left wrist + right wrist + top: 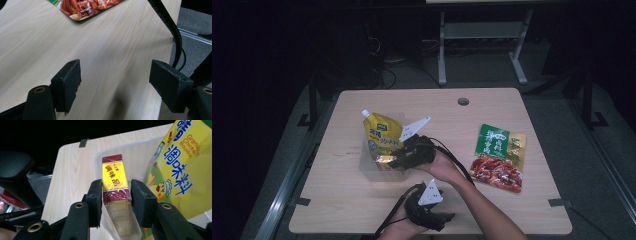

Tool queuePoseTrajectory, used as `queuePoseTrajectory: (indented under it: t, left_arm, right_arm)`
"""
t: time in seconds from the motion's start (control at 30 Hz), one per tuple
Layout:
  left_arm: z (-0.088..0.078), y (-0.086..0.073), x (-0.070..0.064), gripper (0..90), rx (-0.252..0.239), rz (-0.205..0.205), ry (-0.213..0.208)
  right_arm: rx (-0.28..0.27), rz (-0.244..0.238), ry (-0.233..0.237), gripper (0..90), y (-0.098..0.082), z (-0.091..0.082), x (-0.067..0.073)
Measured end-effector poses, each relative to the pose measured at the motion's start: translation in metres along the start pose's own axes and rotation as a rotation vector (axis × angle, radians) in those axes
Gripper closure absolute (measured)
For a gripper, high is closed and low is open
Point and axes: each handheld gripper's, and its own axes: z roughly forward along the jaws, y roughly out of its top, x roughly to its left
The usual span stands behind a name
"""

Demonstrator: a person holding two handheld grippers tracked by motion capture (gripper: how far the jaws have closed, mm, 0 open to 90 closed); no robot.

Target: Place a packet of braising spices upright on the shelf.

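Observation:
A small red and yellow seasoning box (pixel 115 180) stands on end inside a clear plastic container (pixel 120 150) on the table's left half. My right gripper (pixel 116 195) straddles the box, its pads right at its two sides; I see no squeeze on it. Beside the box, a yellow chicken bouillon pouch (pixel 180 170) with a white spout leans in the same container (pixel 372 172). From above, the right gripper (pixel 393 159) reaches left into the container next to the pouch (pixel 382 136). My left gripper (pixel 444 217) hovers by the table's front edge, open, with bare wood between its jaws (pixel 115 82).
A green and red snack packet (pixel 499 157) lies flat on the right half of the table, and its corner (pixel 87 7) is ahead of the left gripper. A black cable (pixel 172 27) trails over the table's edge. A round hole (pixel 463 101) sits near the far edge.

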Motion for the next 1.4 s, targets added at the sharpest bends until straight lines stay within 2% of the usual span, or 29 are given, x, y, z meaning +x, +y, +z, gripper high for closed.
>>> queuePoseTrajectory:
  t: [0.23, 0.37, 0.43, 0.5, 0.63, 1.0, 1.4]
  left_arm:
    - [0.001, 0.000, -0.001, 24.9, 0.006, 0.008, 0.000]
    - [0.001, 0.000, -0.001, 24.9, 0.006, 0.003, -0.001]
    - [0.001, 0.000, -0.001, 24.9, 0.007, 0.003, 0.000]
    - [0.001, 0.001, 0.000, 24.9, 0.015, 0.015, 0.001]
    - [0.001, 0.002, 0.000, 25.2, 0.009, 0.010, 0.000]
    - [0.000, 0.007, 0.006, 28.2, 0.004, 0.001, 0.002]
    - [0.006, 0.023, 0.016, 31.7, -0.009, -0.004, 0.023]
  right_arm:
    - [0.001, 0.004, 0.000, 55.2, 0.000, -0.007, 0.002]
    - [-0.017, 0.018, -0.007, 52.6, -0.002, -0.017, 0.001]
    - [-0.027, 0.040, -0.005, 51.7, -0.003, -0.024, 0.001]
    - [-0.032, 0.051, -0.006, 50.9, -0.004, -0.029, 0.002]
    - [-0.038, 0.054, -0.021, 49.2, -0.008, -0.040, 0.002]
    - [-0.056, 0.101, -0.066, 45.3, -0.024, -0.074, 0.002]
    - [-0.062, 0.182, -0.153, 38.1, -0.056, -0.120, -0.003]
